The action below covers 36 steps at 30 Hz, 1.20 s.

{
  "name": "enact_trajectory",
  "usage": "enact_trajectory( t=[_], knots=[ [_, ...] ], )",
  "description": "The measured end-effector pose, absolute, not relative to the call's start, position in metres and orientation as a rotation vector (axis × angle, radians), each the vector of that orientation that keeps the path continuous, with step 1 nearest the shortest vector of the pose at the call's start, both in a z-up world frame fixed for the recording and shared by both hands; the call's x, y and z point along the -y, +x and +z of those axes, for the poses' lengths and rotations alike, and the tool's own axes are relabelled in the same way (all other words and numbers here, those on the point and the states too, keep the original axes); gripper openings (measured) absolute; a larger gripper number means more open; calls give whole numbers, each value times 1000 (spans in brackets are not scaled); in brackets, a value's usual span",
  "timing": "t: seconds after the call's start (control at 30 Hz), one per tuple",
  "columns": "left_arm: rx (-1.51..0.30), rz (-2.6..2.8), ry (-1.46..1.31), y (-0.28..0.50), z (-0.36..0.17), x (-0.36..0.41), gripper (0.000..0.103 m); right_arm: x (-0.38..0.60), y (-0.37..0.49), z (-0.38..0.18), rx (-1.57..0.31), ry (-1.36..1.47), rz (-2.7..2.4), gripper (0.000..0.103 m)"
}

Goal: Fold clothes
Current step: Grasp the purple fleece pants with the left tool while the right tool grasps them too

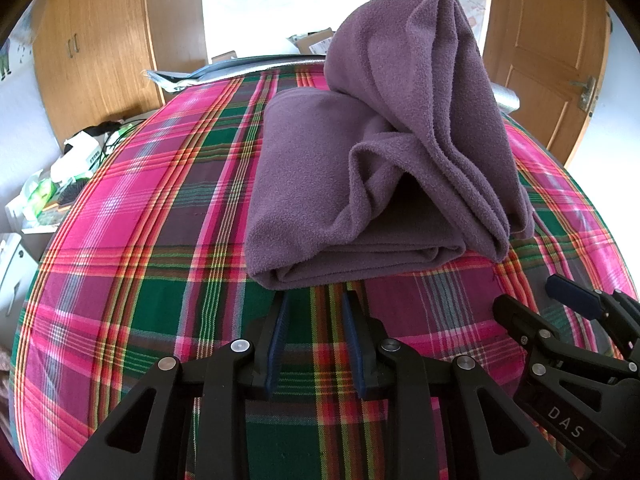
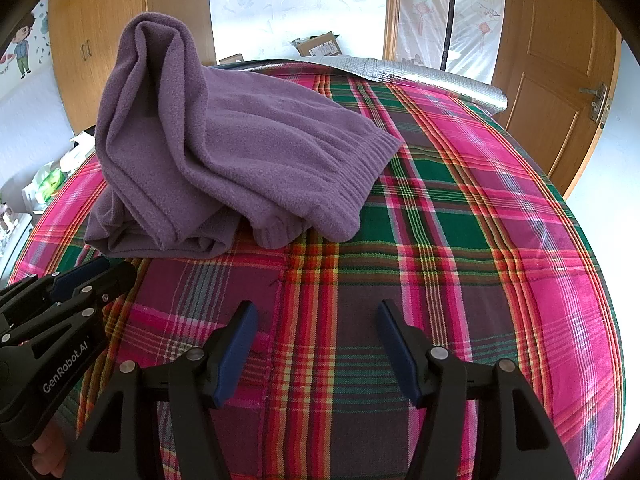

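Purple fleece garment (image 1: 340, 184) lay part-folded on the plaid bed cover (image 2: 460, 240); left gripper (image 1: 316, 300) narrowly parted, right gripper (image 2: 316, 312) wide, both empty; best practice: seize the raised fold's corners evenly.

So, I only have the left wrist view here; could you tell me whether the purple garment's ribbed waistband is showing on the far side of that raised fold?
Observer: Yes. In the right wrist view the ribbed waistband of the purple garment lies flat on the plaid cover, pointing right.
Operator: Thank you. Is the right gripper holding anything?
Observer: No. The right gripper stands wide open over bare plaid, short of the cloth.
Operator: And can you see who holds my gripper?
Observer: Only a fingertip under the left gripper's handle, at the right view's lower left edge.
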<state>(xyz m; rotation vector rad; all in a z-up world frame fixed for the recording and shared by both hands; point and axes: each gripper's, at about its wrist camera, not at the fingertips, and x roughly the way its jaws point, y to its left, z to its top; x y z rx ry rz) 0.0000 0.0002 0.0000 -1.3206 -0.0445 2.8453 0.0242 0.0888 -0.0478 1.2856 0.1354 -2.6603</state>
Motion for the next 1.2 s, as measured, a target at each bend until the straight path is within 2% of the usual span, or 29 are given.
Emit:
enact_trajectory(
  t=[0.53,0.57,0.63,0.7,0.8,0.9,1.2],
  knots=[
    [47,2845,-1322,1,-1,-2,28,-88,23,-48,-129,1280,-2641,64],
    [53,2842,-1321,1,-2,-1,28,-90,24,-47,-123,1273,-2638,63],
    [39,2832,-1322,1,-2,0,28,-93,26,-46,-107,1259,-2628,44],
    [25,2801,-1345,-3,-2,2,28,-98,25,-42,-86,1225,-2595,33],
    [114,2738,-1395,-11,2,14,28,-101,25,-31,-150,1146,-2619,25],
    [147,2745,-1369,-15,12,23,28,-105,24,-17,-173,1061,-2631,25],
    [36,2828,-1106,-17,70,28,28,-98,10,-8,-219,973,-2540,26]
  ],
)
